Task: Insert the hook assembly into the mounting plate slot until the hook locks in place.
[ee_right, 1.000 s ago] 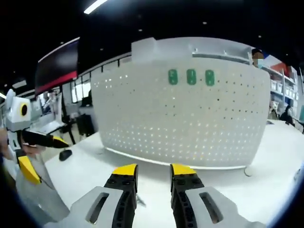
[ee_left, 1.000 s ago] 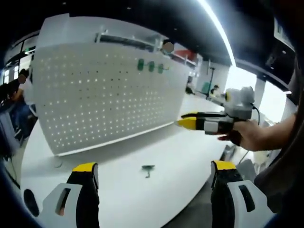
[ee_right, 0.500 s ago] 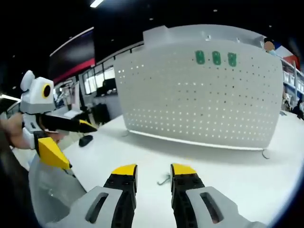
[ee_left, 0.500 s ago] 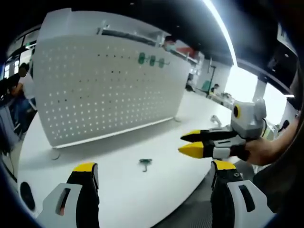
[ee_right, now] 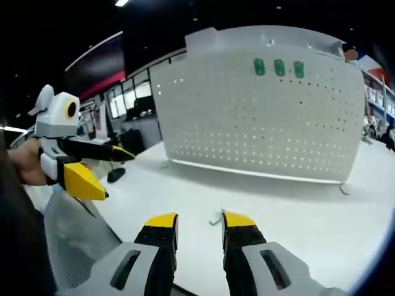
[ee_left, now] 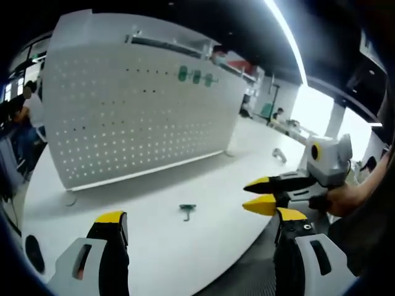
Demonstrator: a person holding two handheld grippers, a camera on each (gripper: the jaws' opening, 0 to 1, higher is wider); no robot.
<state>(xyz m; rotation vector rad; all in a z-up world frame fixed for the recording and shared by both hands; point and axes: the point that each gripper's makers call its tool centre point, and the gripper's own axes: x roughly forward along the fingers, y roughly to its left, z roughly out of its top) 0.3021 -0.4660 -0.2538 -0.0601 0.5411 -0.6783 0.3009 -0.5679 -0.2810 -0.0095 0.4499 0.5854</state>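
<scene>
The step in hand looks like the reach for the hook [ee_left: 187,210]: nothing has been picked up yet, and the small green-and-grey piece lies flat on the white surface [ee_left: 154,246], well in front of the pegboard [ee_left: 129,117] that stands upright at the far side. Three green tabs [ee_left: 196,76] sit in a row near the board's top edge; whether one of them is the slot to aim for cannot be told from here.

In the right gripper view, the right gripper [ee_right: 199,221] hangs low over the surface with the hook [ee_right: 215,218] just past its tips, close against the inner edge of the right-hand jaw. The jaws stand a little apart, with a narrow gap between the yellow tips, and they grip nothing. Whether a tip already touches the hook is too close to call.

In the left gripper view, the left gripper [ee_left: 200,217] has its jaws spread wide and empty, well back from the hook. The right gripper [ee_left: 258,194] comes in from the right, its two yellow tips slightly parted and pointing toward the hook.

The next move probably calls for lowering the right jaws around the hook, pinching it firmly and lifting it toward the board. The piece is small and lies flat, so it could slide away on the smooth surface.
</scene>
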